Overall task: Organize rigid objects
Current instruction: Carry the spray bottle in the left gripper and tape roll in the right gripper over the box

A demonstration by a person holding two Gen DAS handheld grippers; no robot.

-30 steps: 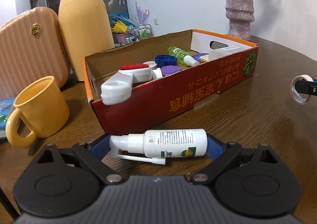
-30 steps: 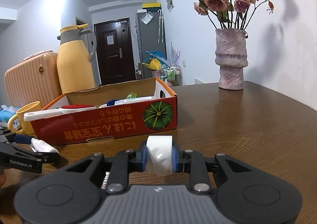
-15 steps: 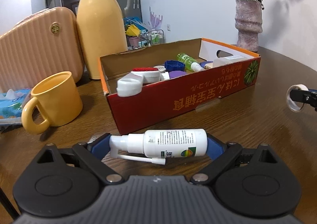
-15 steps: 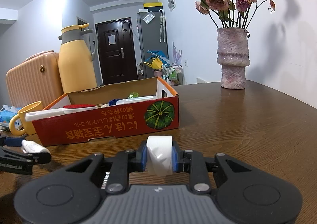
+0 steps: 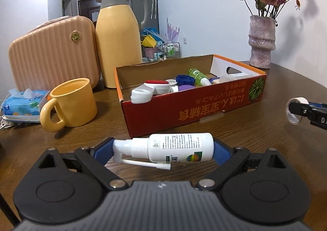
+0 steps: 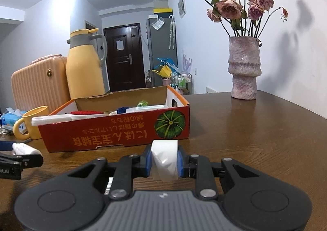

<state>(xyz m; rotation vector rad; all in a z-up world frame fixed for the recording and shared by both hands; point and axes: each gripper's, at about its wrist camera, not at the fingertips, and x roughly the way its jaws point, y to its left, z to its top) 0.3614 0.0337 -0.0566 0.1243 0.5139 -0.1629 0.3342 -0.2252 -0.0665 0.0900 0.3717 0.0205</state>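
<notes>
In the red box [image 5: 204,106]: caps and bottles; left tool [image 5: 163,149] grips spray bottle [image 5: 171,147], right tool [image 6: 164,162] tape roll [image 6: 164,159].

Not much readable here tbh. The red cardboard box [image 5: 204,106] has orange Japanese lettering along its near side, printed upside down, next to a green pumpkin picture [image 6: 170,122] at the right end. The white spray bottle [image 5: 175,147] has a label full of tiny print and a round rainbow logo, too small to make out. The far door [image 6: 122,55] has a paper notice on it, unreadable
</notes>
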